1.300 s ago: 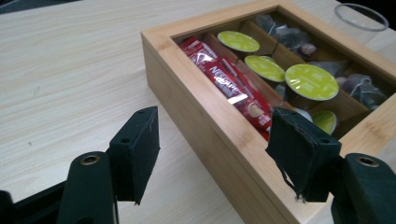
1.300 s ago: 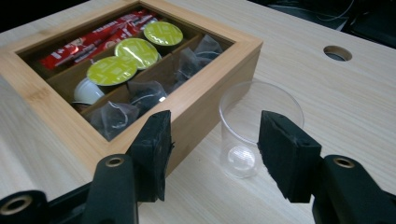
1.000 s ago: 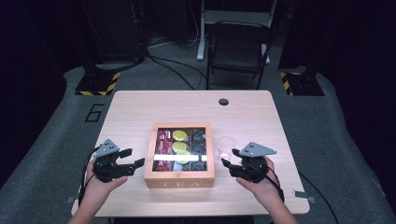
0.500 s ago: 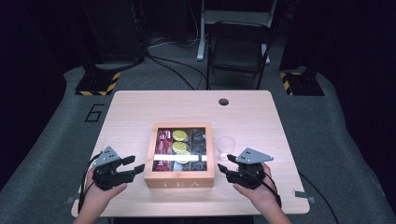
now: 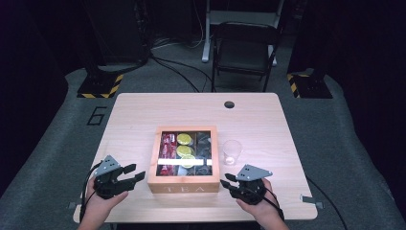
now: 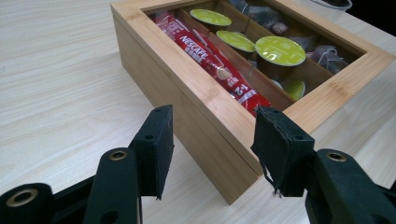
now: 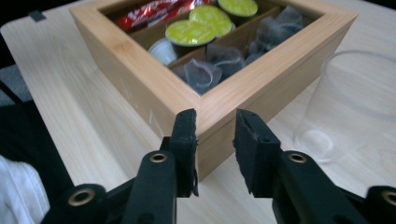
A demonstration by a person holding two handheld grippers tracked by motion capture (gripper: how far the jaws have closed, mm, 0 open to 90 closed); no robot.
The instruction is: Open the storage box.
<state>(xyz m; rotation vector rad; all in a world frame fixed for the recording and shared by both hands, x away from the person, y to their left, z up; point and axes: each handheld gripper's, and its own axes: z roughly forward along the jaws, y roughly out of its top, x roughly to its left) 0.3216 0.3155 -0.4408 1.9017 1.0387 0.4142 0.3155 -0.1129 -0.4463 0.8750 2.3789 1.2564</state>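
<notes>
A bamboo tea box [image 5: 184, 184] marked TEA lies near the table's front edge, seen also as the tea box [image 6: 187, 116] and the tea box [image 7: 140, 88]. Its compartments hold red Nescafé sticks [image 6: 210, 56], green capsules [image 6: 280, 49] and tea bags [image 7: 201, 72]. My left gripper [image 5: 135, 171] sits low at the box's left side. The left gripper's [image 6: 215, 112] jaws have just been closing, with a gap left and the box's corner just beyond, untouched. My right gripper [image 5: 225, 180] is at the box's front right corner. The right gripper's [image 7: 215, 116] jaws have also been closing to a narrow gap, with nothing pinched.
A clear plastic cup [image 5: 232, 152] stands just right of the box, close behind my right gripper, seen also as the cup [image 7: 355, 102]. A cable hole [image 5: 229, 104] marks the table's far edge. A folding chair [image 5: 244, 48] stands beyond the table.
Both hands have sunk toward the tabletop and drawn slightly nearer the front edge. Both pairs of jaws stand narrower than before. The box and cup have not moved.
</notes>
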